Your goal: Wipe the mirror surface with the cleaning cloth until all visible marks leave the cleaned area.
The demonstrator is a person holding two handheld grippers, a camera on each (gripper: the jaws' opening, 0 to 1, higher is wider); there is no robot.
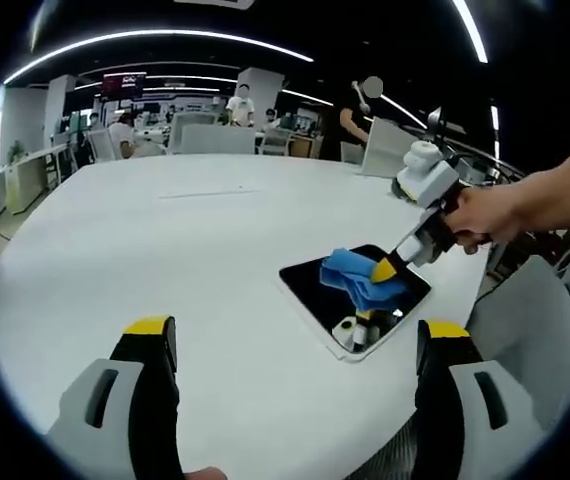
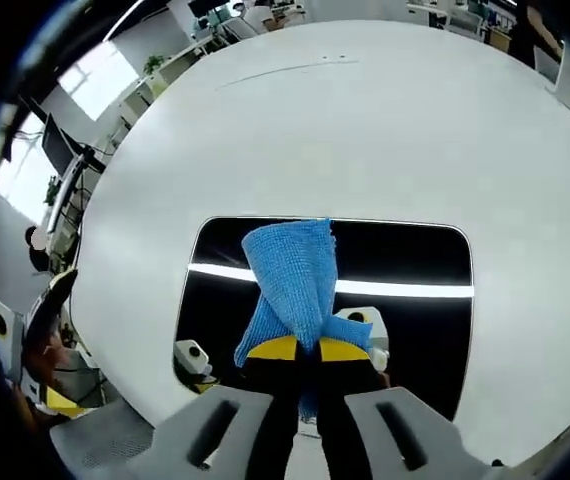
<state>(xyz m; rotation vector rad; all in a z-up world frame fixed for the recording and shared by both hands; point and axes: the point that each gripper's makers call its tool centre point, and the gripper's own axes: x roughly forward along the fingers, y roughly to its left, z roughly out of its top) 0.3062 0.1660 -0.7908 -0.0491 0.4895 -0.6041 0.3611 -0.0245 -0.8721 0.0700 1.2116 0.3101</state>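
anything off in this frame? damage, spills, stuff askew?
Nothing stands out. The mirror lies flat on the white table, glass uncracked, no spill around it. The right gripper is shut on the blue cloth, which lies bunched on the glass. The left gripper hangs open, off the mirror.

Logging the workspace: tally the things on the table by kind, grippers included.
Rectangular dark mirror with white frame: 1
Blue woven cleaning cloth: 1
Yellow-tipped two-jaw grippers, left gripper and right gripper: 2
Total: 4
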